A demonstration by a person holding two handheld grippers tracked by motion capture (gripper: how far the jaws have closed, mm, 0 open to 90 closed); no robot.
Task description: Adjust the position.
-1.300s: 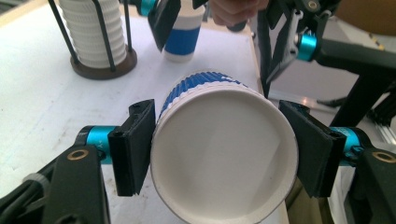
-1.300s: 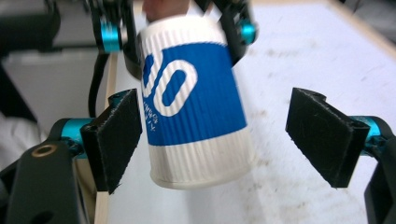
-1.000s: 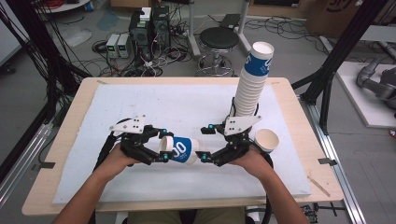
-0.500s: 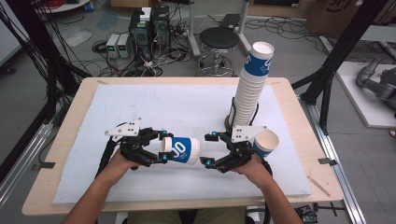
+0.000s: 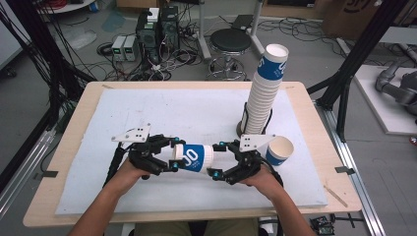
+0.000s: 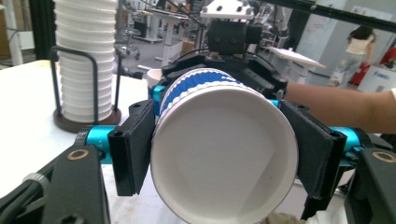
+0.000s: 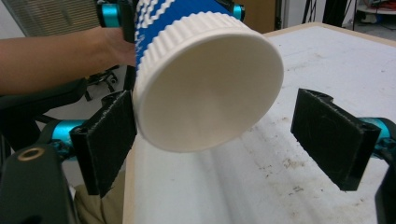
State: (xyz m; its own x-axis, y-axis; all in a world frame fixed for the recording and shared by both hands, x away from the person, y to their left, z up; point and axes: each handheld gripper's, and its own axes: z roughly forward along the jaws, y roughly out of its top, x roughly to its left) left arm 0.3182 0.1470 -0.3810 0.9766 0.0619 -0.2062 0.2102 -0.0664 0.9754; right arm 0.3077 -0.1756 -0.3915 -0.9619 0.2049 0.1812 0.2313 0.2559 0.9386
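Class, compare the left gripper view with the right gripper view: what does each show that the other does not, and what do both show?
Left gripper view alone: the open mouth of the paper cup, clamped between the left hand-held gripper jaws, and the tall cup stack in its rack.
Right gripper view alone: the cup's closed bottom, with the right hand-held gripper jaws spread, one clear of it.
Both: the same blue-and-white cup, the white table surface, and the person's other forearm.
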